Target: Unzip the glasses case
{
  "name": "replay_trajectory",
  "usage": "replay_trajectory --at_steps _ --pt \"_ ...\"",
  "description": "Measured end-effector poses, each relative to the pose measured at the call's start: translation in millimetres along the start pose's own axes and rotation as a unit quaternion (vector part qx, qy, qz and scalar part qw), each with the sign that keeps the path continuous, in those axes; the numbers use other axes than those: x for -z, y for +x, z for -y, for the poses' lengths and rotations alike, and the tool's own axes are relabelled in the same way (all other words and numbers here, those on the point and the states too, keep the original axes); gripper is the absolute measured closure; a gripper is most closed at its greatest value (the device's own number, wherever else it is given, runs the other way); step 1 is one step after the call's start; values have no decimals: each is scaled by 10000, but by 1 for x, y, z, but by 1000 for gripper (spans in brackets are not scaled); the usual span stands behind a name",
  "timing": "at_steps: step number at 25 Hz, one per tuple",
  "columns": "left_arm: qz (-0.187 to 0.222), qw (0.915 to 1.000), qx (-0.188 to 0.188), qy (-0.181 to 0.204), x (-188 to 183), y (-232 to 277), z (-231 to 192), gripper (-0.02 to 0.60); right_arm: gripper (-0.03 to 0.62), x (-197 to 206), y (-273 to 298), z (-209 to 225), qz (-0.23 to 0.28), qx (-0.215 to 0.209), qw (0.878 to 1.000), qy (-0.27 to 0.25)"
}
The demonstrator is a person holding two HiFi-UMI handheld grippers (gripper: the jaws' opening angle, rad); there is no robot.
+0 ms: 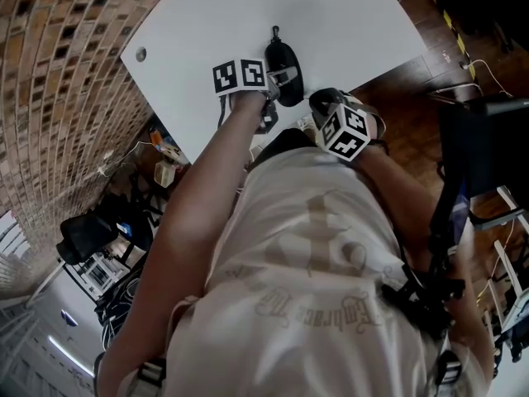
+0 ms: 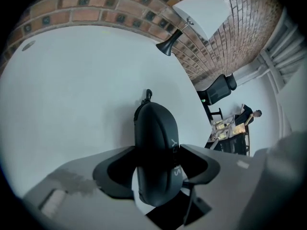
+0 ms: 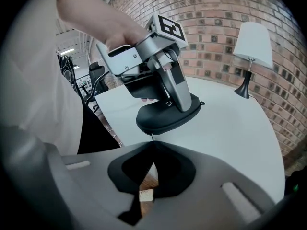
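A black zipped glasses case lies at the near edge of the white table. My left gripper clamps it across its width, one jaw on each side of the case. In the right gripper view the case juts out past the table edge, gripped from above by the left gripper's fingers. My right gripper sits just below the case's near end, its tips closed on the thin zipper pull. A small loop sticks out at the case's far end.
A table lamp with a white shade stands at the back of the table by the brick wall. A cable hole sits near the table's left corner. Wooden floor and cables lie below the table edge.
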State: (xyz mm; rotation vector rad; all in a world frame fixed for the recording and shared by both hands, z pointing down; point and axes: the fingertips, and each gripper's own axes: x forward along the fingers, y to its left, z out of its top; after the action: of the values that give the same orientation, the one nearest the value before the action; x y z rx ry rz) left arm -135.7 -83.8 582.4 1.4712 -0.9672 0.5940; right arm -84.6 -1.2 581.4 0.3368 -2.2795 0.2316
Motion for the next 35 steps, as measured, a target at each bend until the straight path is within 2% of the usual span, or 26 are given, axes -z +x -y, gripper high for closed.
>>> replay_trajectory --at_steps 8,14,22,28,35 --pt "-662 9957 118 631 15 4 9 281 590 1 -5 10 64 73 9999 142" --pt "-1223 9837 117 1314 27 5 14 281 589 2 -7 10 68 73 9998 153" --pt "-1865 9568 -5 2231 45 3 15 282 589 4 -8 15 63 106 9996 250" --pt "-2132 9422 -31 2585 51 1 16 284 589 4 -11 16 29 128 9998 124" --pt "-2485 9172 -204 3107 59 -3 14 287 589 4 -13 18 20 149 9998 139"
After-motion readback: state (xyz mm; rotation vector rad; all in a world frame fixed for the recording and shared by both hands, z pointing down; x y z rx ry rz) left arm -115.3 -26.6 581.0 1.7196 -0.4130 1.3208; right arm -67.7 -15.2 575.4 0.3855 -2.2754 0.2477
